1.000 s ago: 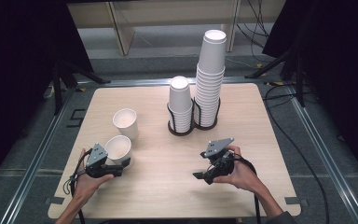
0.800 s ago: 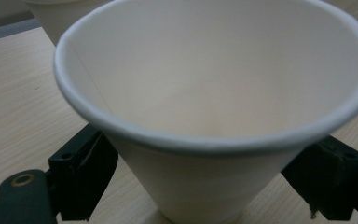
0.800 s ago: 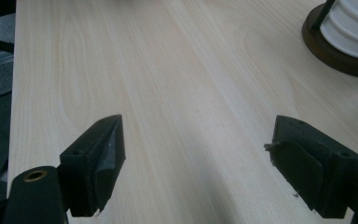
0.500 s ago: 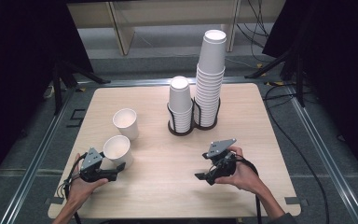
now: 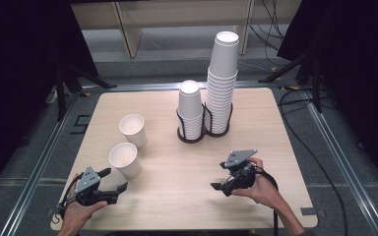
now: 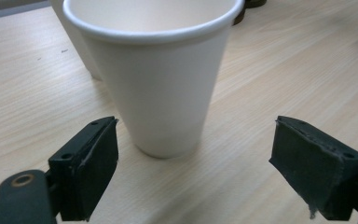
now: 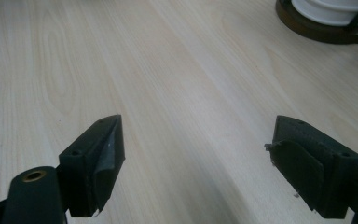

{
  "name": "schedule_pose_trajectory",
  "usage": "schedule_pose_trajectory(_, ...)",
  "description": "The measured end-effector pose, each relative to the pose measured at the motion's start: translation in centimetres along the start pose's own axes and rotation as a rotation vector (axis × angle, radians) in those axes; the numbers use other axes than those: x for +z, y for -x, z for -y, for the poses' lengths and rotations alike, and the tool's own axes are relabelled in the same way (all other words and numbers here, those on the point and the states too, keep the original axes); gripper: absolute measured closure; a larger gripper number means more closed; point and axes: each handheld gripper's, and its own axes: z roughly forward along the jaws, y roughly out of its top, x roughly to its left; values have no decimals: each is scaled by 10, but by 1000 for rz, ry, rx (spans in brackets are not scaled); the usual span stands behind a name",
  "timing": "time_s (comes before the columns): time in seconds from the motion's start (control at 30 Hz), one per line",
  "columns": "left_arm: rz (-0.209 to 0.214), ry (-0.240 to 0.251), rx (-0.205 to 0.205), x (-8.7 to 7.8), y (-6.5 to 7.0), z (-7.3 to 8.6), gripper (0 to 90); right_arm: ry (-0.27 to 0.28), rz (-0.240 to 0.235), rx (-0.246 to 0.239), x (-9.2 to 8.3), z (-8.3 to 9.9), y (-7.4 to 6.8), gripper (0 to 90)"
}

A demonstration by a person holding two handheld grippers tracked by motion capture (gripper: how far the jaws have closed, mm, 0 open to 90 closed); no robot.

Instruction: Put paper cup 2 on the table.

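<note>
My left gripper [image 5: 112, 183] sits low at the near left corner of the table [image 5: 177, 206], its jaws standing wide apart and holding nothing. In the left gripper view, the near paper cup [image 6: 154, 70] stands upright on the wood just beyond the jaws and centred between them, clear of both pads. From the high view, this cup [image 5: 125, 160] is just beyond the gripper's tips, and a second paper cup [image 5: 133, 130] stands upright just behind it, the two near but apart.

My right gripper [image 5: 222, 183] rests at the near right part of the table, held in the hand [image 5: 261, 187], jaws likewise wide and empty. In the right gripper view I see bare wood between the jaws, with the dark base of the cup holder [image 7: 321, 28] at the upper right, well apart from them.

Farther out, at the middle of the table, the cup holder [image 5: 192, 138] carries two stacks of white cups: a short stack [image 5: 190, 108] on the left and a tall stack [image 5: 222, 83] on the right, side by side, both upright.
</note>
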Motion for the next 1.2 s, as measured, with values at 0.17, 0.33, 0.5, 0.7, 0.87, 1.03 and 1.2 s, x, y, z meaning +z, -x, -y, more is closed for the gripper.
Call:
schedule_pose_trajectory(0.17, 24, 18, 20, -9, 10, 0, 143, 9, 22, 43, -6, 10, 0, 186)
schedule_pose_trajectory(0.33, 32, 18, 13, -16, 21, 0, 143, 17, 47, 80, -12, 18, -1, 187)
schedule_pose_trajectory(0.5, 51, 26, 34, -19, 27, 0, 143, 29, 64, 102, -18, 26, -5, 187)
schedule_pose_trajectory(0.7, 50, 28, 42, -23, 34, 0, 143, 56, 89, 136, -25, 33, -8, 183)
schedule_pose_trajectory(0.87, 64, 43, 62, -22, 37, 1, 143, 74, 100, 152, -30, 41, -10, 170)
schedule_pose_trajectory(1.03, 70, 37, 73, -23, 41, 2, 144, 83, 110, 172, -34, 47, -15, 166)
schedule_pose_trajectory(1.2, 72, 15, 69, -25, 47, 3, 144, 81, 132, 197, -38, 55, -17, 159)
